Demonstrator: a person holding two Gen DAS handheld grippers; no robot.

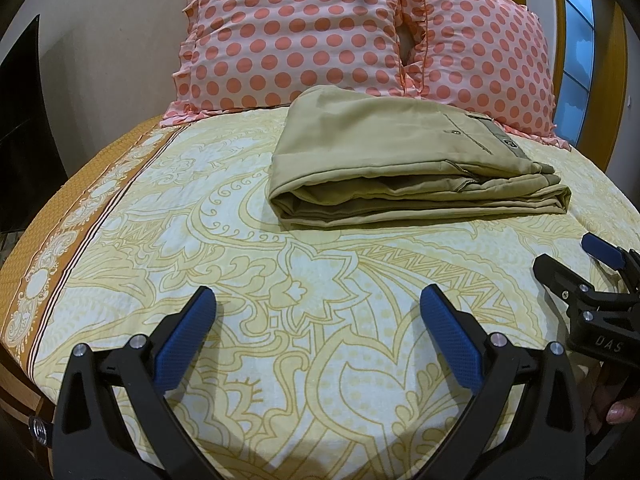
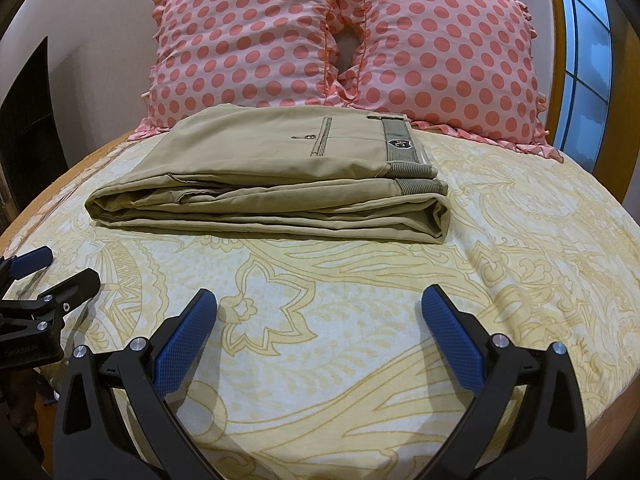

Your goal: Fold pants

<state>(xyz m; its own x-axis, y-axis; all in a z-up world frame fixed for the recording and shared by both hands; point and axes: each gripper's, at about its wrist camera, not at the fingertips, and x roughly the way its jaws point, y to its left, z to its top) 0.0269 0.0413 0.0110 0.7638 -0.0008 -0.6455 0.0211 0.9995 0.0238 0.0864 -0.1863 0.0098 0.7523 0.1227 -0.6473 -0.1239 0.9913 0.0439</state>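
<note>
The only writing that can be read is "DAS" in pale letters on the black body of the right gripper [image 1: 568,264], seen at the right edge of the left wrist view; a dark shield-shaped badge [image 2: 397,144] sits on the ribbed waistband of the khaki pants [image 2: 272,196], its lettering too small to make out. Two pink pillows with coral polka dots and ruffled edges, the left pillow [image 2: 244,40] and the right pillow [image 2: 448,52], lean side by side against the wall behind the pants, touching each other. A blue-paned window in a wooden frame [image 2: 584,60] stands at the right. The bedsheet [image 2: 320,320], cream with yellow floral scrollwork, has an orange-brown border along its left edge. The pants lie folded into a flat layered rectangle on the sheet just in front of the pillows, waistband to the right, a welt pocket with a button on top. Both grippers hover over bare sheet, apart from the pants, which lie ahead of them. The left gripper [image 1: 318,296] has its blue-padded fingers spread wide and holds nothing; the right gripper's fingers in its own view are likewise spread wide and hold nothing.
</note>
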